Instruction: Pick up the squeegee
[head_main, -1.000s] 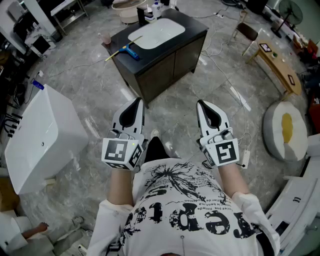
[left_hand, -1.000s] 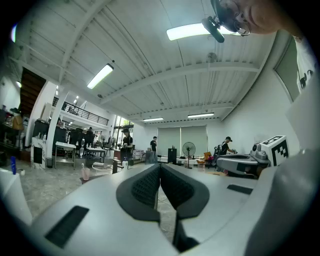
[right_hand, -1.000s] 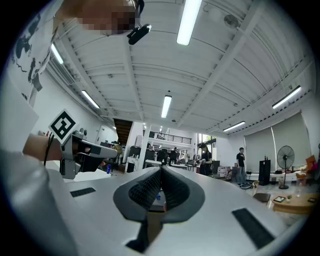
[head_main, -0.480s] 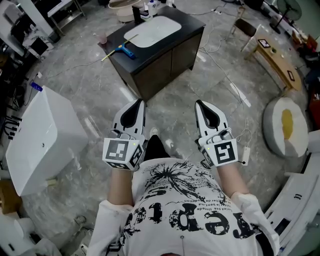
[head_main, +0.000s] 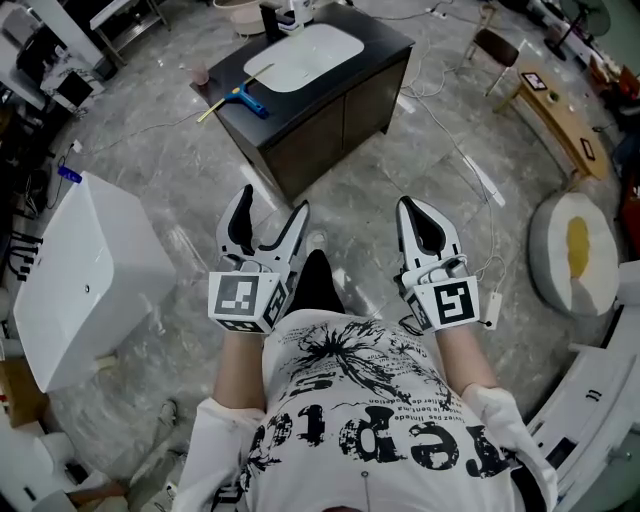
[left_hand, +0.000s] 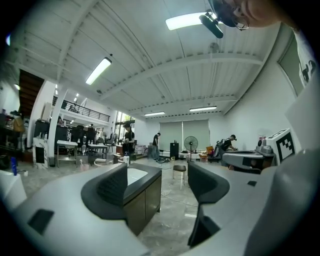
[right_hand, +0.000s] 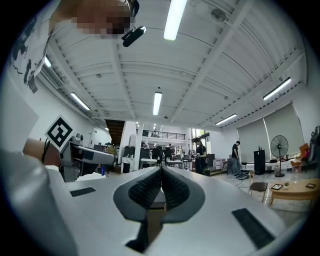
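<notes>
The squeegee (head_main: 243, 99) lies far ahead on the cabinet's (head_main: 335, 112) left edge, handle pointing near-right, nearer the left gripper (head_main: 270, 204), whose empty jaws are opening wide; the right gripper (head_main: 413, 207) is closed on nothing.

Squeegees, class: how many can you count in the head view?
1. The squeegee lies on the dark cabinet, at its top's left edge, beside the white basin. Others may be hidden among the clutter.
</notes>
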